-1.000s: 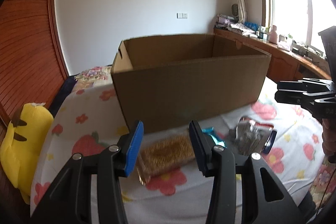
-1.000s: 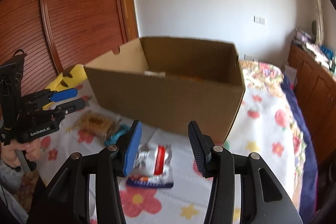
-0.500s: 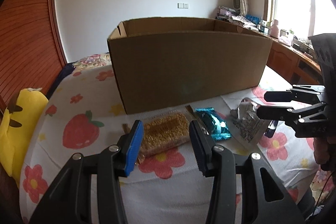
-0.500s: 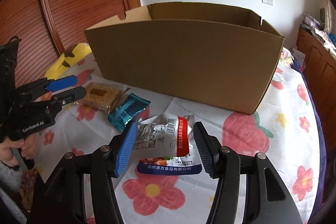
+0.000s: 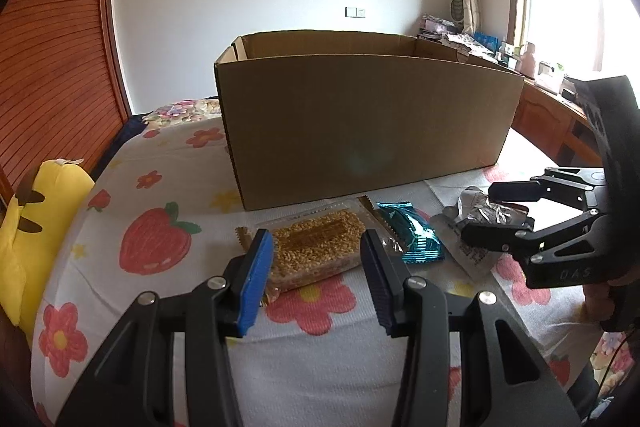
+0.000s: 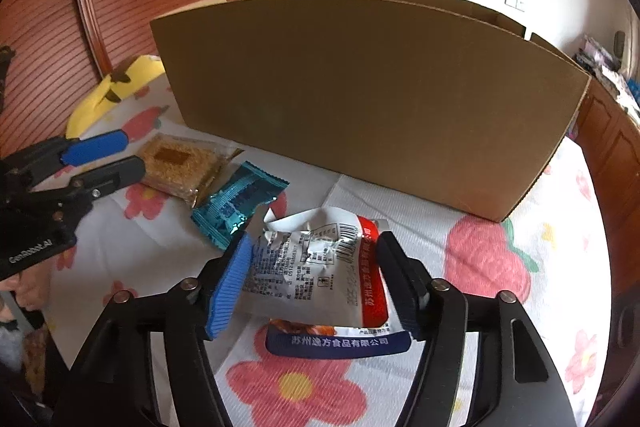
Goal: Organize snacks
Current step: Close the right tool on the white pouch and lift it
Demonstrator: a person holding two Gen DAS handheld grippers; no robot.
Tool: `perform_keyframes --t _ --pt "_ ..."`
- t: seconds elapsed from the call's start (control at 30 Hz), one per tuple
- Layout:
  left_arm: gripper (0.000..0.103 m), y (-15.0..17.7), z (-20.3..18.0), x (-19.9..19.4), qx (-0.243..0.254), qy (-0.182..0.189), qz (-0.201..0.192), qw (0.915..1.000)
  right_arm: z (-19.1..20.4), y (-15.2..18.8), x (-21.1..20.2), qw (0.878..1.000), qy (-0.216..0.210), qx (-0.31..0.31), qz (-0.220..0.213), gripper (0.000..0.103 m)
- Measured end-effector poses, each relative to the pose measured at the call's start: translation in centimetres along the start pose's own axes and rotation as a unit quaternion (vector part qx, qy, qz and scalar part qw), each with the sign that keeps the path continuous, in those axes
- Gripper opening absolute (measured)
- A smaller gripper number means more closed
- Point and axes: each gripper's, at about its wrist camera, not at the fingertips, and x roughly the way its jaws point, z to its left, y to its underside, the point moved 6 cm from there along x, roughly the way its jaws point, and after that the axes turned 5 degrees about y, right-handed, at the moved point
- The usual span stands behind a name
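The right tongs (image 6: 314,279) have come down over the white and red snack packet (image 6: 320,267), and their jaws have just been opening: the packet now sits between the two pads in the lower middle of the right wrist view, the pads standing apart on either side of it and not yet pressing, as far as the frame shows. The left tongs (image 5: 316,275) have kept their gap, jaws partly apart and holding nothing, hovering low over the clear pack of golden grain bar (image 5: 316,247) at the centre of the left wrist view; the box wall now fills more of that view than before. A teal foil packet (image 5: 408,235) lies just right of the grain bar, touching or overlapping its edge. All three snacks lie on the flowered bedspread (image 5: 160,195) in front of the open cardboard box (image 5: 360,131), which stands across the middle of both views. My reading: both hands are lined up for a pick, the right one closer to closing, and no snack from this row has gone into the box yet
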Motion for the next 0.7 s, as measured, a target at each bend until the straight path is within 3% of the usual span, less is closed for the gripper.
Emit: perform_keyframes --t 0.33,0.6,0.7 --pt "0.045 0.1 0.4 0.4 -0.008 -0.002 0.008 0.9999 0.3 0.0 1.4 1.000 0.005 -0.006 0.024 0.073" --pt "0.045 0.2 0.4 0.5 -0.006 -0.008 0.010 0.9999 -0.7 -0.4 0.0 1.000 0.004 0.022 -0.011 0.031" --pt "0.045 0.2 0.5 0.5 -0.006 -0.009 0.011 0.9999 -1.1 -0.4 -0.4 0.999 -0.004 0.031 -0.020 0.025"
